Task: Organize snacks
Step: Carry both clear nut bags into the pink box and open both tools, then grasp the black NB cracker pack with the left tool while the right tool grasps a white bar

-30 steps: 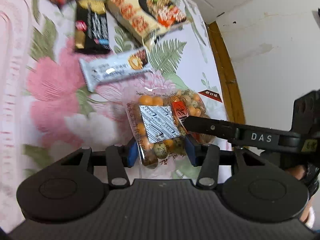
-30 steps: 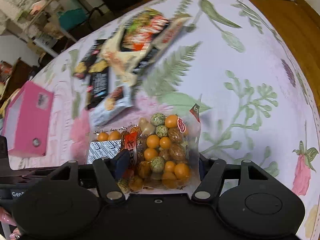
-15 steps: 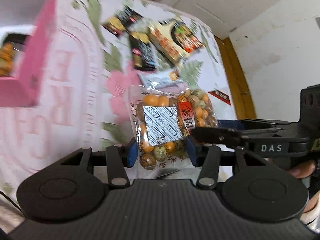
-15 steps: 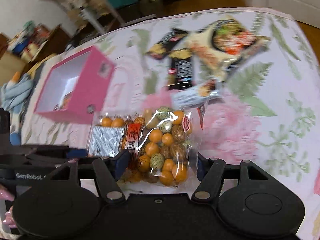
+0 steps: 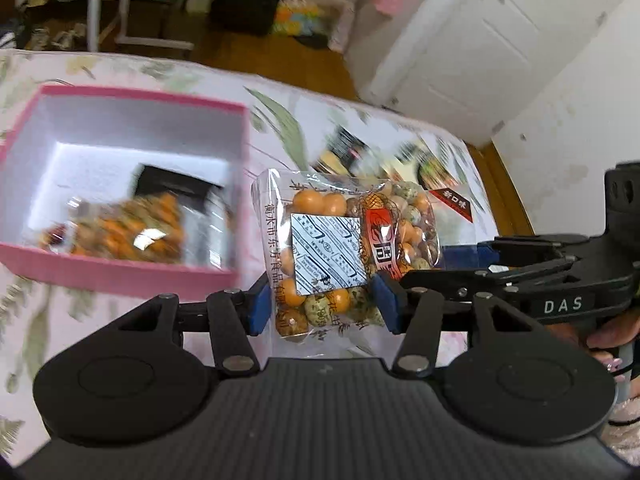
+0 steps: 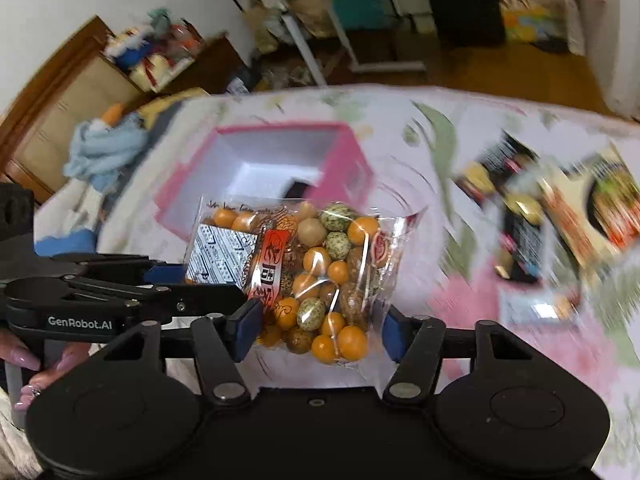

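Clear-plastic bag of coated nuts (image 5: 344,256) hangs above the flowered bed between both hand-held grippers, left (image 5: 322,306) easing open, right (image 6: 316,330) closing, ready to be lowered into the nearby pink box (image 5: 120,272).

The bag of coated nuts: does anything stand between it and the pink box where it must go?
Nothing visible does. The bag of coated nuts, between both grippers' fingers, hangs beside the pink box, whose open top is clear; another nut bag already lies inside.
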Demonstrator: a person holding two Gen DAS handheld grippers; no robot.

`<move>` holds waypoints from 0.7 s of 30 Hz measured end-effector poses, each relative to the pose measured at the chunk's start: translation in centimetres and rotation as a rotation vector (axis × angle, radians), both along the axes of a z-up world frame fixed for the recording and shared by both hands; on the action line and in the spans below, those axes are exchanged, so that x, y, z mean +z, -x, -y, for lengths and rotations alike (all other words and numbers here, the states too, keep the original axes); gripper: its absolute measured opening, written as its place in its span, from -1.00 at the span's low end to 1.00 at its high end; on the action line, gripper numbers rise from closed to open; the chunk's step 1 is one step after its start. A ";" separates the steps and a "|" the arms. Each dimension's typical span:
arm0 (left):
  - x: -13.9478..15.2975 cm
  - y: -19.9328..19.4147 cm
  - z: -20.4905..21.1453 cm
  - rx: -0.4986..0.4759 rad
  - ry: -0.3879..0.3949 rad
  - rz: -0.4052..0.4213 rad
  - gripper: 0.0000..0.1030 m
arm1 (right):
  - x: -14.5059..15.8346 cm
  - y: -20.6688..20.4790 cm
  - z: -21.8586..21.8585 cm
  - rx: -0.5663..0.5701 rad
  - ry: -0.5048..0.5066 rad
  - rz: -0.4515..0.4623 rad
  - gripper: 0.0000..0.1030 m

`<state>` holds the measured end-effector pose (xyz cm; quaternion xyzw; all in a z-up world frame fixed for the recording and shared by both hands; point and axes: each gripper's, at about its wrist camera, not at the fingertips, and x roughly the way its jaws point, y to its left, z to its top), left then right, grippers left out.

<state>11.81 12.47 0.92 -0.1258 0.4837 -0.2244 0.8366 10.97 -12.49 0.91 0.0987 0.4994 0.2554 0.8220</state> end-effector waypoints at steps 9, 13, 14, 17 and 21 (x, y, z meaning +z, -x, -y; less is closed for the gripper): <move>-2.2 -5.7 -6.4 0.158 -0.040 0.015 0.30 | -2.4 -5.6 -5.7 0.011 -0.120 0.075 0.00; -3.9 -7.6 -8.9 0.186 -0.060 -0.019 0.33 | -3.8 -6.4 -8.7 0.052 -0.103 0.091 -0.02; -4.4 -8.0 -9.3 0.188 -0.064 -0.027 0.35 | -4.3 -6.8 -9.3 0.051 -0.099 0.082 -0.01; -5.8 -8.8 -10.2 0.204 -0.091 -0.055 0.41 | -5.5 -7.3 -11.0 0.068 -0.070 0.079 0.02; -6.2 -8.8 -8.9 0.219 -0.304 -0.015 0.48 | -6.7 -6.7 -12.6 0.086 -0.002 0.153 0.06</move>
